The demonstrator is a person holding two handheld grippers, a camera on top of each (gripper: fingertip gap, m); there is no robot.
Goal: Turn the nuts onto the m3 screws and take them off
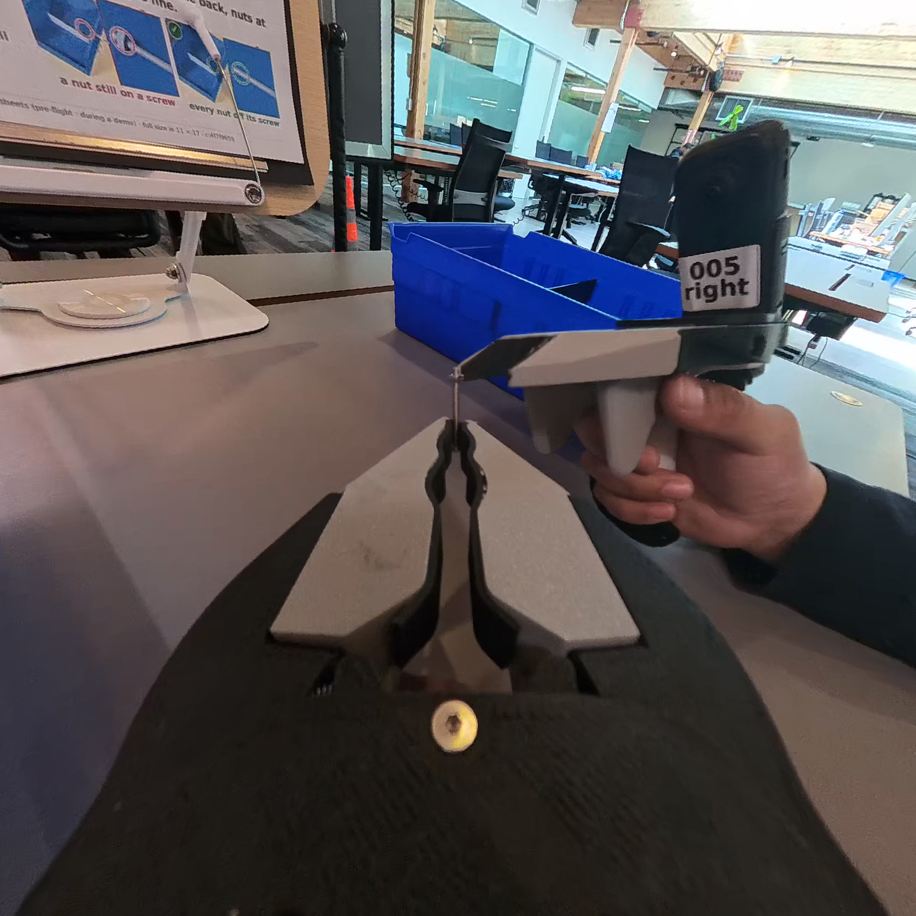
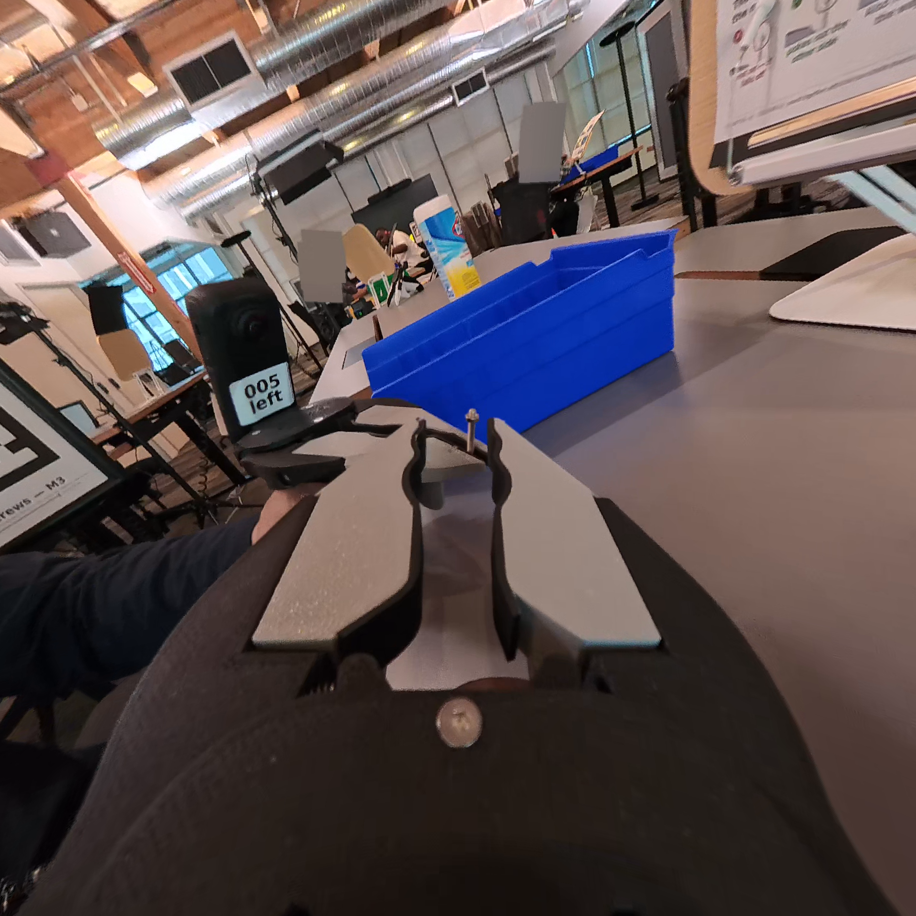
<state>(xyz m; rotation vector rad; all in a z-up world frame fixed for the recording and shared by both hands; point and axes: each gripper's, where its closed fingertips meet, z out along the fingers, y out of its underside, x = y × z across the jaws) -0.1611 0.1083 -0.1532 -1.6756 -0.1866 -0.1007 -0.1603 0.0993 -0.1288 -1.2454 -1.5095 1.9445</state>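
My left gripper (image 1: pixel 456 438) is shut on the lower end of a thin m3 screw (image 1: pixel 455 409) and holds it upright above the grey table (image 1: pixel 198 446). A small nut (image 1: pixel 457 377) sits at the screw's top. My right gripper (image 1: pixel 466 371), held by a hand, comes in from the right with its tips at the nut. In the right wrist view my right gripper (image 2: pixel 456 436) is open, its fingers either side of the screw (image 2: pixel 470 436) and nut (image 2: pixel 472 414), which stand closer to the right finger. The left gripper (image 2: pixel 448 461) shows just below.
A blue bin (image 1: pixel 495 307) with a divider stands on the table just behind the grippers; it also shows in the right wrist view (image 2: pixel 520 347). A white stand (image 1: pixel 124 317) with an instruction sheet is at the back left. A wipes canister (image 2: pixel 446 248) stands beyond the bin. The grippers are tip to tip, or close to it.
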